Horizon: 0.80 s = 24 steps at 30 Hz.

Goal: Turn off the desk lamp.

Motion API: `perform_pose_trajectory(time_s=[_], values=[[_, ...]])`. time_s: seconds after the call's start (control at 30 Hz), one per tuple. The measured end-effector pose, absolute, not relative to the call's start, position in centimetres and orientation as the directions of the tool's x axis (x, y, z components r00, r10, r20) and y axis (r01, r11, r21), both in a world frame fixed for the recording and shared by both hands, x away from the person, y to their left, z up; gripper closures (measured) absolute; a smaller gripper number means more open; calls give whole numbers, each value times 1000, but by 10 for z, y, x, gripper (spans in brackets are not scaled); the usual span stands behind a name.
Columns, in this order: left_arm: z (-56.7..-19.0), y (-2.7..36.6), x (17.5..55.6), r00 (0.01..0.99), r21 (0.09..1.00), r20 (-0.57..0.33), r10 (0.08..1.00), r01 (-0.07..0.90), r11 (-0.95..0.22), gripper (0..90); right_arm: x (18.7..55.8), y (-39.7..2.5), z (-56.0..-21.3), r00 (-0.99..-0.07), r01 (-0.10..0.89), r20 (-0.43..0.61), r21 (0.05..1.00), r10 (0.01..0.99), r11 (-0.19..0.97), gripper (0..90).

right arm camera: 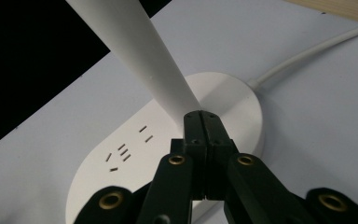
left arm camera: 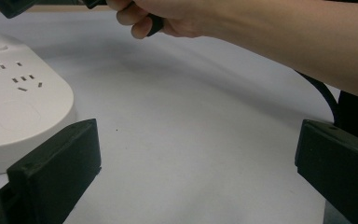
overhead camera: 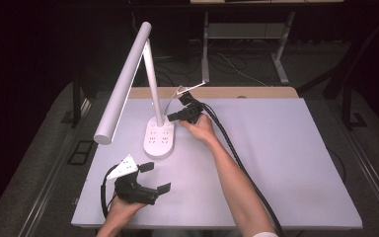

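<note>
A white desk lamp stands at the table's back left, its oval base (overhead camera: 159,140) carrying sockets and its long head (overhead camera: 123,79) slanting forward to the left. My right gripper (overhead camera: 171,117) is shut with nothing between its jaws, its tip (right arm camera: 200,115) at the foot of the lamp's stem (right arm camera: 140,51) over the base (right arm camera: 102,177). My left gripper (overhead camera: 155,177) rests open near the front edge, to the front of the base (left arm camera: 18,107). Its wide-apart jaws (left arm camera: 198,172) frame bare table, with the person's right hand (left arm camera: 168,18) beyond.
The lamp's white cable (overhead camera: 170,101) runs from the base towards the back edge (right arm camera: 307,53). The right gripper's black cable (overhead camera: 232,148) trails along the forearm. The white table top (overhead camera: 286,163) has a wooden strip (overhead camera: 237,92) at its back; another desk's legs (overhead camera: 281,64) stand behind.
</note>
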<state>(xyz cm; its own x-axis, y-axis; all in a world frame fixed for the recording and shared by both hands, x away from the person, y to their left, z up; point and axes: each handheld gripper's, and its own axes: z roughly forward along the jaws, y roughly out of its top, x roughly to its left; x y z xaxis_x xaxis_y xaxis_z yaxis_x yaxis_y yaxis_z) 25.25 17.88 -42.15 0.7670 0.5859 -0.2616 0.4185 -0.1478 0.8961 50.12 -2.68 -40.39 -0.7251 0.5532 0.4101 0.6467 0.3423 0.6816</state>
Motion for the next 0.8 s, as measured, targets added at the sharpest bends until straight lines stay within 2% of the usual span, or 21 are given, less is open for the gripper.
perform_pose_trajectory(time_s=[0.53,0.8], values=[[-422,178,255,768,894,-265,583,422,-151,0,512,-19,-429,-699,674,429,662,572,327,900],[-423,178,256,767,893,-263,585,423,-154,0,512,-16,-433,-700,678,454,664,551,315,900]])
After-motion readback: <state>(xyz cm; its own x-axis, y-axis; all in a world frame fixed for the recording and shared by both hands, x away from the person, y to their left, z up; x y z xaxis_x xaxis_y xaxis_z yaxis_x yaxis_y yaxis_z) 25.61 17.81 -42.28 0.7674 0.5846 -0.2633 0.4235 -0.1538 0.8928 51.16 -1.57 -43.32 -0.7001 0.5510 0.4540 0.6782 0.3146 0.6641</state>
